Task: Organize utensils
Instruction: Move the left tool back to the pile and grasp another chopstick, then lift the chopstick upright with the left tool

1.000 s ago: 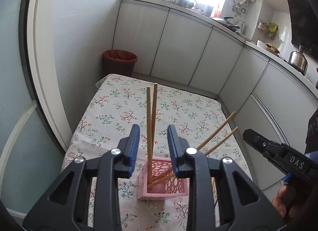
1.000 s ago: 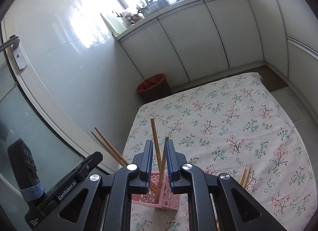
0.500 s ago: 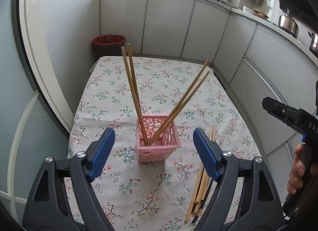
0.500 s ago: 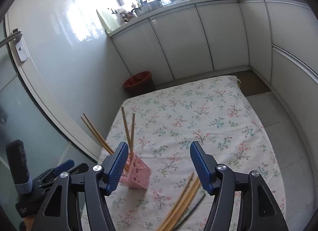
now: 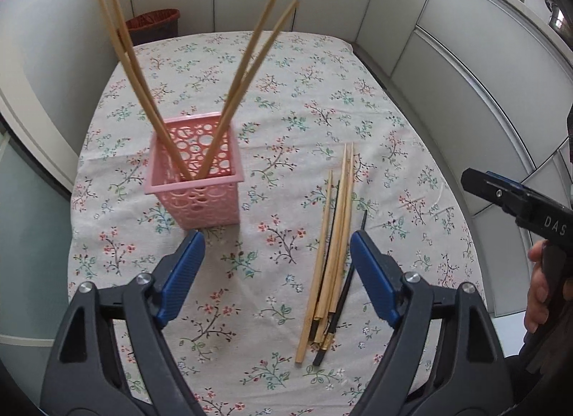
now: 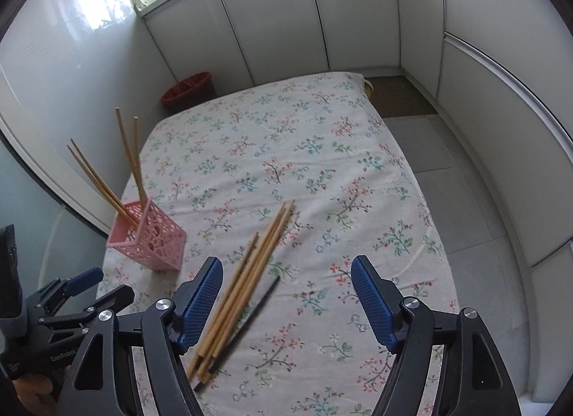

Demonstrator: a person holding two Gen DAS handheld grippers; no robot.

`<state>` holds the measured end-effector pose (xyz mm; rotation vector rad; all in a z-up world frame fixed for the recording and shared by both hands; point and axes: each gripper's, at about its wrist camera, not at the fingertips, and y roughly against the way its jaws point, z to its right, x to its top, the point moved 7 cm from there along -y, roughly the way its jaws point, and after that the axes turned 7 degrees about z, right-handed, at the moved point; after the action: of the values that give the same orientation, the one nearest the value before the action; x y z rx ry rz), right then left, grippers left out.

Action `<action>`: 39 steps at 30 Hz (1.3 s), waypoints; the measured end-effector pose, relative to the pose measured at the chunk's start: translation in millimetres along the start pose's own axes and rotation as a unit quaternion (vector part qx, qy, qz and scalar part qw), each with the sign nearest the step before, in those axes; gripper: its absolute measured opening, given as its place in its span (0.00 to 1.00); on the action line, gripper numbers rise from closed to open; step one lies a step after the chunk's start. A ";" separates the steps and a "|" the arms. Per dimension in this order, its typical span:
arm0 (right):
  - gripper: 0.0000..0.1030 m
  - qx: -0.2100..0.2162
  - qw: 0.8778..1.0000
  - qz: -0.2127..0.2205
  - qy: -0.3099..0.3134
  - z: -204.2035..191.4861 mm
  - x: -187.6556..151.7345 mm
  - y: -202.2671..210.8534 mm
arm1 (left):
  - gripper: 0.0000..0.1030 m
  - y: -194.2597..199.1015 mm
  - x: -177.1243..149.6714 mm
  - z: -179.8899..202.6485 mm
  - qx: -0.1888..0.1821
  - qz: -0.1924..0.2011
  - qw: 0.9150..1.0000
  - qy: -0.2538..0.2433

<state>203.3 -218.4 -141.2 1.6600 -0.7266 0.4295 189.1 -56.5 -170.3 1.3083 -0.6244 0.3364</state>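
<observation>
1. The left tool point(image 5: 274, 274) hangs over the floral cloth of the desk point(image 5: 308, 68) with its blue pads spread wide and nothing between them. It sits between the pink basket point(image 5: 195, 179) and the loose bundle.
2. The right tool point(image 6: 284, 299) is spreading its jaws at this moment. They are empty, and its left pad point(image 6: 198, 299) hovers just beside the bundle's near end.
3. The loose chopsticks point(image 5: 331, 247) lie flat on the cloth in a tight sheaf to the right of the basket. Most are pale wood, and at least two are dark and thin point(image 6: 250, 308).
4. I judge them light, stiff and smooth, so they may roll or slip out of a weak pinch. Lying so close together, one is hard to pick without dragging its neighbours.
5. A hold near the middle of a stick should keep it balanced. A hold at one end would let it swing.
6. Four chopsticks point(image 5: 143, 93) already stand in the basket, in two pairs that lean apart.
7. The basket looks like thin, perforated plastic and is probably light, so a stick pushed against its wall could tip or slide it.
</observation>
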 end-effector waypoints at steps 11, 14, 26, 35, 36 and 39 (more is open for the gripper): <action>0.73 -0.026 0.999 -0.046 -0.014 34.1 -17.2 -17.1 | 0.49 -65.4 5.5 49.1 -0.024 -0.055 0.998 -0.004; 0.74 -0.033 0.998 -0.055 -0.018 42.3 -19.4 -23.5 | 0.30 -86.9 7.0 51.9 -0.016 -0.068 0.998 -0.002; 0.73 -0.041 0.996 -0.075 -0.024 58.3 -21.3 -39.3 | 0.15 -142.8 20.6 59.8 -0.010 -0.074 0.997 0.004; 0.73 -0.045 0.995 -0.077 -0.037 67.2 -21.6 -39.6 | 0.07 -153.0 15.1 57.9 0.015 -0.079 0.997 -0.013; 0.73 -0.045 0.995 -0.078 -0.036 67.3 -21.8 -39.4 | 0.07 -150.9 14.1 57.2 0.017 -0.080 0.997 -0.013; 0.74 -0.047 0.995 -0.076 -0.034 66.2 -21.2 -37.7 | 0.06 -142.9 16.9 54.9 0.018 -0.073 0.997 -0.014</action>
<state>205.8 -274.3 -197.1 1.6345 -0.6562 0.2281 270.1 -146.2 -265.8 1.3870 -0.5447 0.2115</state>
